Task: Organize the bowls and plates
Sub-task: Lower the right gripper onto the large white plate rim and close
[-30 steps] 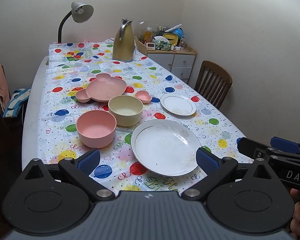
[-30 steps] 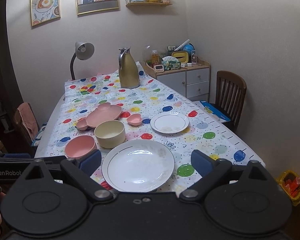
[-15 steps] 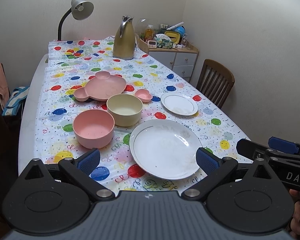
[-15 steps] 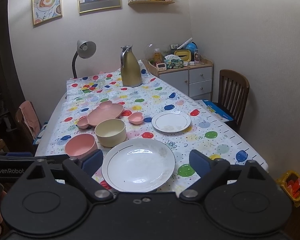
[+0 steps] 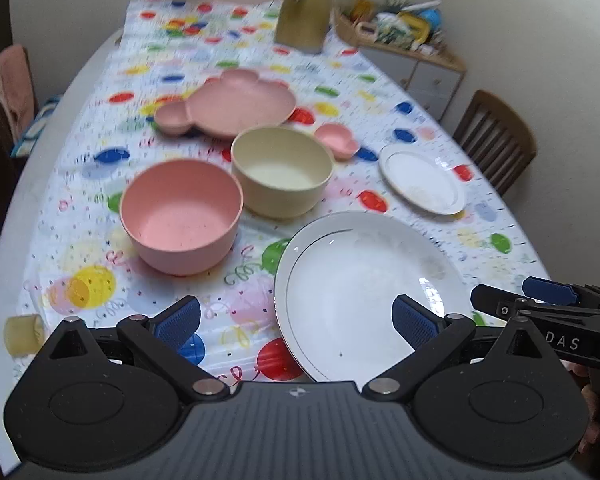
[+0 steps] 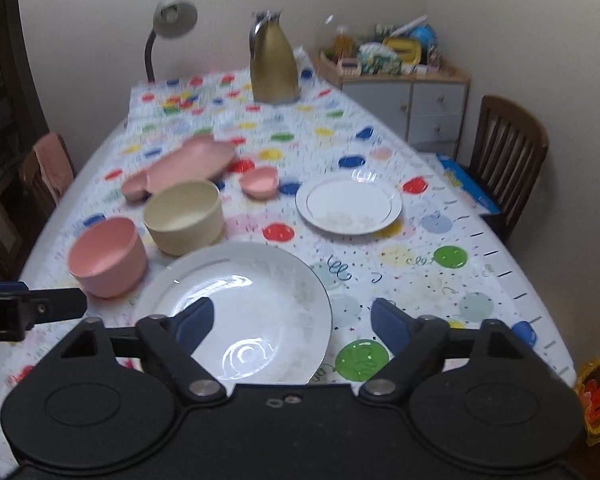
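Note:
On the balloon-print tablecloth lie a large white plate [image 5: 364,292] [image 6: 240,308], a small white plate [image 5: 422,184] [image 6: 348,204], a pink bowl [image 5: 180,216] [image 6: 108,256], a cream bowl [image 5: 282,176] [image 6: 184,216], a pink bear-shaped divided plate [image 5: 236,108] [image 6: 188,164] and a small pink dish [image 5: 336,140] [image 6: 260,180]. My left gripper [image 5: 296,318] is open and empty, above the near edge of the large plate. My right gripper [image 6: 292,322] is open and empty, over the large plate's right side.
A gold thermos jug [image 6: 274,68] and a desk lamp [image 6: 172,20] stand at the table's far end. A cluttered drawer cabinet [image 6: 408,92] and a wooden chair [image 6: 508,160] are on the right. Another chair with pink cloth [image 6: 50,168] is on the left.
Both grippers have moved forward and down toward the table; the dishes look larger and closer. Both stay open. No dish has moved.

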The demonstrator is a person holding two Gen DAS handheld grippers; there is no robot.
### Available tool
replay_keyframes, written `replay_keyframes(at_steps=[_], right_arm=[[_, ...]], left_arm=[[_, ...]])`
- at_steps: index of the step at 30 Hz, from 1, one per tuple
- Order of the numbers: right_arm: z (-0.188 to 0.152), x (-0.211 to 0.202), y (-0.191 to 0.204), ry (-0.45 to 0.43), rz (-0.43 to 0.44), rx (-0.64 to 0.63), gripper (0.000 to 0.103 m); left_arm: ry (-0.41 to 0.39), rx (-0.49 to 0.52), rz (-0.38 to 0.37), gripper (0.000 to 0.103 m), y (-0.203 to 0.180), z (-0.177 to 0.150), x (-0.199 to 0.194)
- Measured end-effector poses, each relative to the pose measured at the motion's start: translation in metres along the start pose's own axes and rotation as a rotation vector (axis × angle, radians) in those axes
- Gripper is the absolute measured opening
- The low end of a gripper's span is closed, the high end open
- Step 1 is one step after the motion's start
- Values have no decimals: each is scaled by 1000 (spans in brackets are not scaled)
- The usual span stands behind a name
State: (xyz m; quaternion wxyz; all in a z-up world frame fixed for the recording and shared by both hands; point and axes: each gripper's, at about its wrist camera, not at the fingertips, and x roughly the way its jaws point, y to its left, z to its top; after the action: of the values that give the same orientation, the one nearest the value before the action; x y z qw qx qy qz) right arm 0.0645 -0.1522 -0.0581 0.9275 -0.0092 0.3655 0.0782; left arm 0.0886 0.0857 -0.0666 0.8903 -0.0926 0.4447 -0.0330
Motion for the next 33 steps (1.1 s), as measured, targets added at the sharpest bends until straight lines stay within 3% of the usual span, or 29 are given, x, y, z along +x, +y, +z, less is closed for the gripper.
replay_keyframes(at_steps=[5, 8, 10, 14, 18, 20, 22, 25, 28, 33], right_arm=[[9, 54, -15, 118, 63, -34, 71], [13, 79, -26, 173, 89, -39, 60], [15, 91, -34, 210, 112, -18, 48], [19, 108, -45, 265, 158, 8, 40], [19, 118, -51, 308, 199, 36, 26], [20, 120, -54, 321, 213, 50, 24], [19, 123, -57, 333, 220, 62, 21], [19, 125, -65, 346, 235, 108, 15], [19, 127, -69, 350, 234, 121, 9], [17, 128, -75, 358, 252, 167, 8]], left_arm=[[78, -45, 39, 102, 0, 4, 40], [106, -67, 42, 101, -1, 5, 53], [124, -84, 49, 94, -1, 6, 61], [157, -125, 54, 89, 1, 6, 72], [168, -134, 46, 63, 0, 8, 76], [178, -137, 51, 58, -1, 8, 78], [186, -137, 48, 44, -1, 7, 79], [204, -137, 35, 34, -1, 5, 81], [218, -128, 29, 32, -3, 2, 81], [217, -106, 26, 32, -5, -1, 76]])
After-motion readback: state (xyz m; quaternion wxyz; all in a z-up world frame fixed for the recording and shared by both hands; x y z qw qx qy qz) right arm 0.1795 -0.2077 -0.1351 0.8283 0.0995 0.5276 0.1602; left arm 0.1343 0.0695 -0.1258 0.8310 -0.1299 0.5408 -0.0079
